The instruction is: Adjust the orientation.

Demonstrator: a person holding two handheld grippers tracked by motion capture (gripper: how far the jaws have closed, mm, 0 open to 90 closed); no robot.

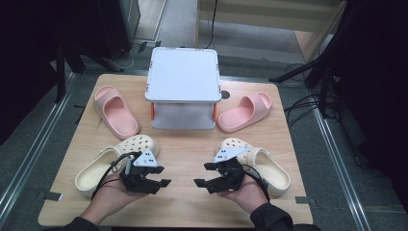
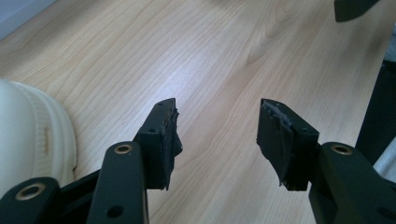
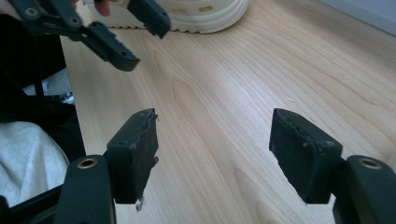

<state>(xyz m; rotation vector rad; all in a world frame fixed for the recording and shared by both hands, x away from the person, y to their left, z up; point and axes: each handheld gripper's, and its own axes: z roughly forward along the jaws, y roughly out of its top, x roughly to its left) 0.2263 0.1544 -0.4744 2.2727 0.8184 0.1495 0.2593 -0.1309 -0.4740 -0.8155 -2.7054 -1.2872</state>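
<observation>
My left gripper (image 1: 155, 183) and right gripper (image 1: 206, 183) hover over the wooden table (image 1: 185, 154), jaws spread wide, gripping nothing. Two cream clogs flank them, one at left (image 1: 115, 161), one at right (image 1: 260, 163). Two pink slides (image 1: 114, 111) (image 1: 244, 112) flank one white shelf stand (image 1: 183, 77).

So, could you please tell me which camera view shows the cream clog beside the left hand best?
The high view: the left cream clog lies there whole, perforated toe pointing toward the white stand. The left gripper view catches just a cropped cream edge beside the open left tongs. The right gripper view shows its perforated toe far off.
</observation>
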